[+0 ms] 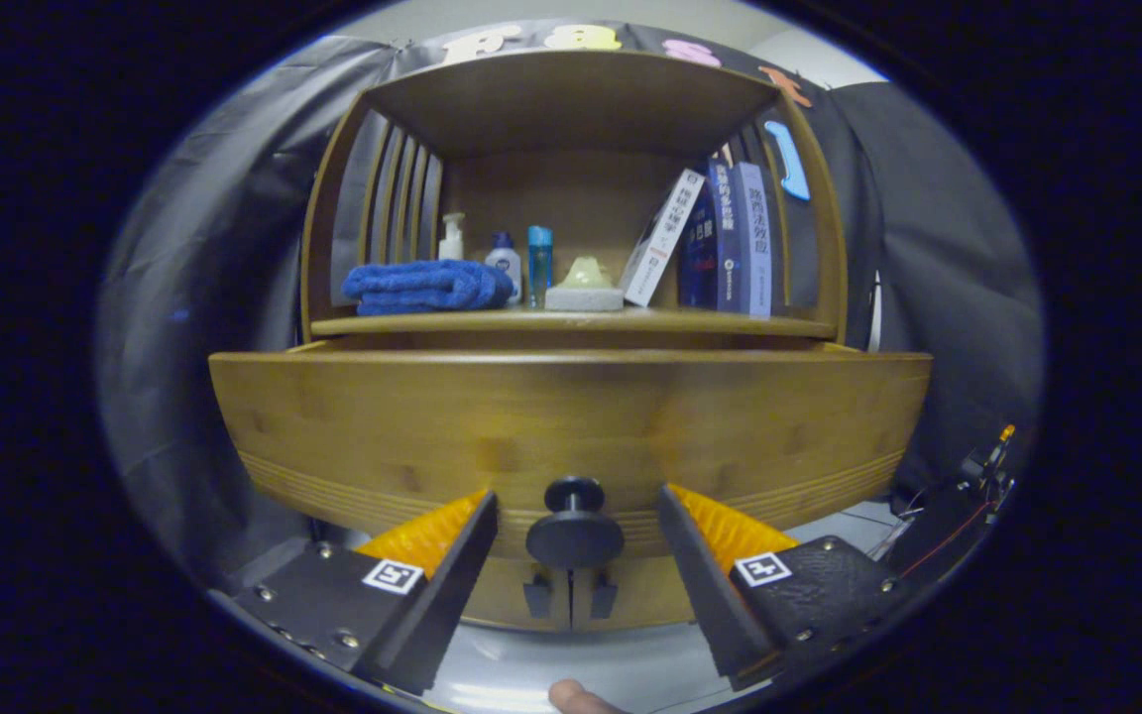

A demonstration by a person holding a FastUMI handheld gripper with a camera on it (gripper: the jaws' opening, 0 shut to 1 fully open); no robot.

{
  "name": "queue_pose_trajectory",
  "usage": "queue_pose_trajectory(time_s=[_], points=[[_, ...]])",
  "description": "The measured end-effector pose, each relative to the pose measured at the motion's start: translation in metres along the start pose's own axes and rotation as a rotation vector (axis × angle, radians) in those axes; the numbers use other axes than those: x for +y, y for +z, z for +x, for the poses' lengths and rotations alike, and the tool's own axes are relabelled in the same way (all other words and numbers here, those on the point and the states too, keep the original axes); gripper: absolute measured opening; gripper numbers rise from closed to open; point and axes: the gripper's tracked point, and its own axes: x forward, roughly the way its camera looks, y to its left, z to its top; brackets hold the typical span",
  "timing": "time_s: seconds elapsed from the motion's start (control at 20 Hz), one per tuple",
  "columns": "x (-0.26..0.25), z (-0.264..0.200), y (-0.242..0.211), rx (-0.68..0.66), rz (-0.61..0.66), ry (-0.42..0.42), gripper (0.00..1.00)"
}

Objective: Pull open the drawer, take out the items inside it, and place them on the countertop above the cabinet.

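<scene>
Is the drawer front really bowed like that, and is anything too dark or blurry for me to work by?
Gripper view: the fisheye lens bows the drawer front; slight blur on that wood; the knob is sharp between the open tongs; the shelf is evenly lit, its upper recess shadowed.

Dim, even indoor light, strong fisheye bowing toward the edges, slight overall softness, shaded shelf recess

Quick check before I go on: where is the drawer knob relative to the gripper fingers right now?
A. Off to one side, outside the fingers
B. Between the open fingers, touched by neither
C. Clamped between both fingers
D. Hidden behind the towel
B: the knob sits in the gap of the open gripper, with clear space on each side, on the drawer front.
</scene>
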Motion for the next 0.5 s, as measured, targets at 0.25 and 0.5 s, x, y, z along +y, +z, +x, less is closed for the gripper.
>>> queue_pose_trajectory(time_s=[0.25, 0.5], points=[[0.003, 0.031, 0.006, 0.04, 0.004, -0.001, 0.99], [0.006, 0.066, 0.01, 0.06, -0.006, -0.009, 0.99]])
